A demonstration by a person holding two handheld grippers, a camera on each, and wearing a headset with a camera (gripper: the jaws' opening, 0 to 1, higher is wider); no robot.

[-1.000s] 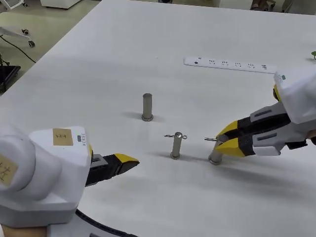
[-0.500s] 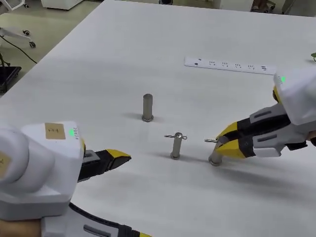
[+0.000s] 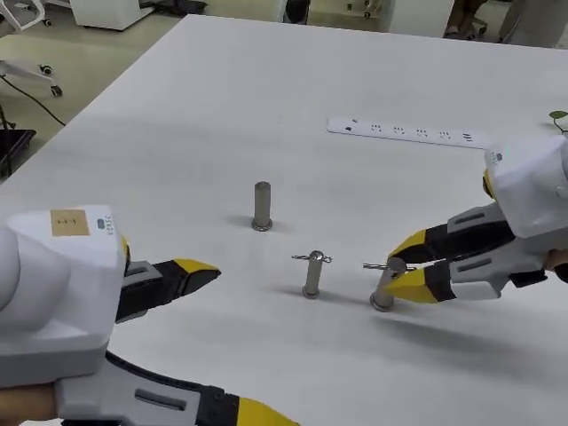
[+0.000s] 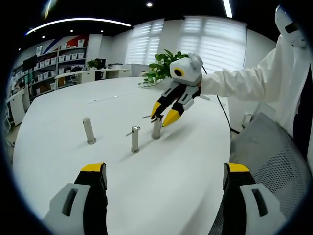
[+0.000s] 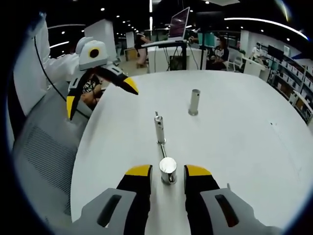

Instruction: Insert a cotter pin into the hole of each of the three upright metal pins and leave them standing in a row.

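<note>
Three metal pins stand upright on the white table. The far pin (image 3: 262, 206) has a bare top. Through the middle pin (image 3: 312, 275) runs a cotter pin (image 3: 312, 258). The right pin (image 3: 384, 286) also carries a cotter pin (image 3: 376, 265) and stands between the fingers of my right gripper (image 3: 399, 266), which is open with small gaps on both sides (image 5: 167, 172). My left gripper (image 3: 191, 275) hovers open and empty, well short of the pins (image 4: 165, 169).
A white power strip (image 3: 408, 133) lies flat at the back right. The table's left edge (image 3: 89, 89) drops to the floor. A person's white sleeve (image 4: 234, 83) reaches in behind the right gripper.
The right gripper's jaws have spread apart around the right pin's top. The left gripper has drifted slightly back toward the left. The pins have stayed put.
</note>
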